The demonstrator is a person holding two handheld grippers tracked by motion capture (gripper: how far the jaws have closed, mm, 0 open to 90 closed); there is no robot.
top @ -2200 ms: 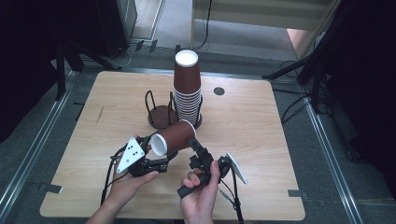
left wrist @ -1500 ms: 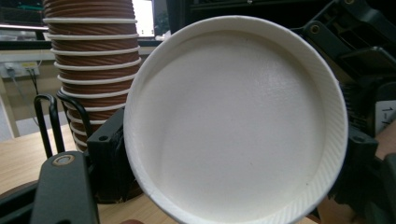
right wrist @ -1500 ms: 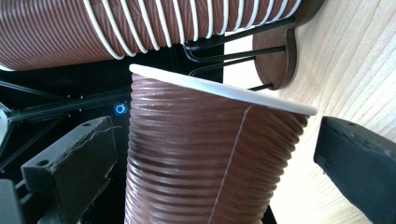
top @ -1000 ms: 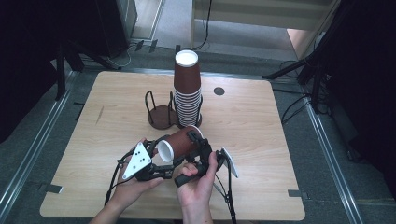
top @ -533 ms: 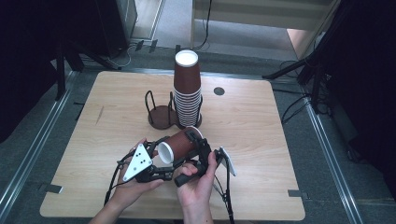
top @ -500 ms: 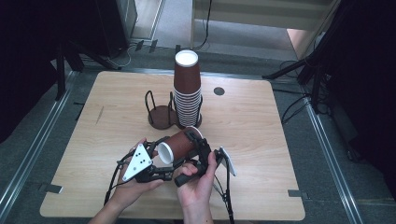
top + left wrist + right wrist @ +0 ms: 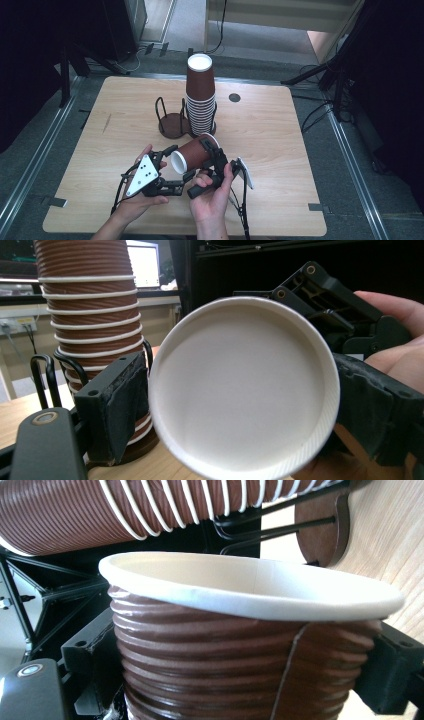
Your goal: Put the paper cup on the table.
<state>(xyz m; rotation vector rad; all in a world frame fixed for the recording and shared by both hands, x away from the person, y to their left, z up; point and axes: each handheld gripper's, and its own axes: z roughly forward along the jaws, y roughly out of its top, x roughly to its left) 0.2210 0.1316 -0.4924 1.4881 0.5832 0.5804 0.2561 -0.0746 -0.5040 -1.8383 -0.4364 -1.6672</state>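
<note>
Cup (image 7: 192,153) clamped sideways in right tongs (image 7: 216,165); left tongs (image 7: 172,167) just parted

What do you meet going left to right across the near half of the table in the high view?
Left gripper → loose paper cup lying on its side → right gripper, its jaws against the cup's sides → bare wooden table.
</note>
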